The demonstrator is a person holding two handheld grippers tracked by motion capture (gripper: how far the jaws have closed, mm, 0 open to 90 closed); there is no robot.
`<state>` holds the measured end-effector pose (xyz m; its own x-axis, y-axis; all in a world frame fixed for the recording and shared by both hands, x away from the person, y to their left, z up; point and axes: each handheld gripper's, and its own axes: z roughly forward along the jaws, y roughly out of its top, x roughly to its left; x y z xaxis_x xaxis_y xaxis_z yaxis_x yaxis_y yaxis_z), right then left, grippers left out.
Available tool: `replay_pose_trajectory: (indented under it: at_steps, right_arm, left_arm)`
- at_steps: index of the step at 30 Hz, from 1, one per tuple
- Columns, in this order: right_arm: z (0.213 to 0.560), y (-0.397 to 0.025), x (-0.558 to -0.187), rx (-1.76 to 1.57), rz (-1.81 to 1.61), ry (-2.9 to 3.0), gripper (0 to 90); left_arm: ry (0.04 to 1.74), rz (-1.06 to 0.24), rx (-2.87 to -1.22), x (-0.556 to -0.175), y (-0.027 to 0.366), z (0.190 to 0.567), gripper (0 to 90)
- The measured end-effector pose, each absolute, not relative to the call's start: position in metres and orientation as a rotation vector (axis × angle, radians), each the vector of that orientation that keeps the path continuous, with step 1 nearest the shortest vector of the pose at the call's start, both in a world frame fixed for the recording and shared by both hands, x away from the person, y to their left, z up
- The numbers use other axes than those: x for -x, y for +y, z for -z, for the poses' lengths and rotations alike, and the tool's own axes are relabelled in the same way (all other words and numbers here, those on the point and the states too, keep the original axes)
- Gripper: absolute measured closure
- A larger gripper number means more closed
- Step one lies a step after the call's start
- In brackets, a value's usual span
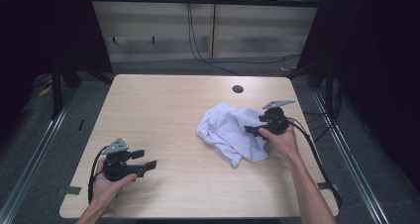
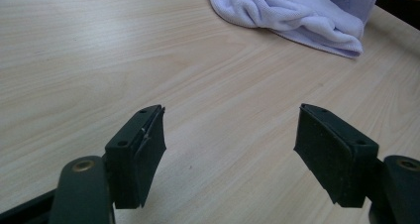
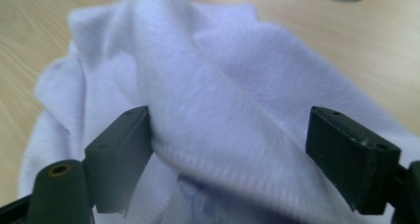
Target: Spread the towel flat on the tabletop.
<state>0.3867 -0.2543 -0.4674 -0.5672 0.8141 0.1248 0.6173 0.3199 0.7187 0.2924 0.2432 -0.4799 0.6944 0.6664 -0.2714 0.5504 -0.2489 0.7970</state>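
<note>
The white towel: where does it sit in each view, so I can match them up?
High view: white towel crumpled right of centre, at the right claw.
Left gripper view: top right, beyond the open left claw.
Right gripper view: centre, between the open jaws.
Shared landmark: the wooden table.

Table (image 1: 163, 115) is evenly lit from overhead while everything around it goes near black; shadows stay soft, no glare, and the white cloth (image 3: 223, 100) up close looks pretty blurry

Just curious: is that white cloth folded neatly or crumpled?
Crumpled: the white cloth lies bunched in loose, uneven folds on the table.
</note>
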Motion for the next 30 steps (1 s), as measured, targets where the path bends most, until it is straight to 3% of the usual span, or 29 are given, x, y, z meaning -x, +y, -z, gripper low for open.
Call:
replay_pose_trajectory:
  at_steps: [4,5,6,8,11,22,30]
  right_arm:
    - [0.49,-0.245,-0.392,-1.334,-1.042,2.349,28.1]
    - [0.492,-0.245,-0.393,-1.341,-1.062,2.348,33.4]
    - [0.492,-0.245,-0.393,-1.371,-1.074,2.346,45.9]
    - [0.493,-0.245,-0.392,-1.39,-1.084,2.36,60.2]
    - [0.494,-0.242,-0.386,-1.392,-1.088,2.341,67.7]
    - [0.493,-0.212,-0.335,-1.268,-1.129,2.424,69.2]
    - [0.493,-0.187,-0.285,-1.228,-1.178,2.462,68.2]
  left_arm:
    - [0.945,-0.14,-1.919,-0.292,0.245,0.48,27.8]
    - [0.944,-0.137,-1.923,-0.293,0.245,0.481,28.3]
    - [0.948,-0.131,-1.925,-0.293,0.244,0.481,28.7]
    - [0.943,-0.114,-1.931,-0.293,0.242,0.482,29.0]
    - [0.936,-0.1,-1.934,-0.293,0.24,0.482,29.7]
    - [0.903,-0.07,-1.948,-0.29,0.236,0.479,33.7]
    - [0.816,-0.05,-1.939,-0.283,0.221,0.47,46.4]
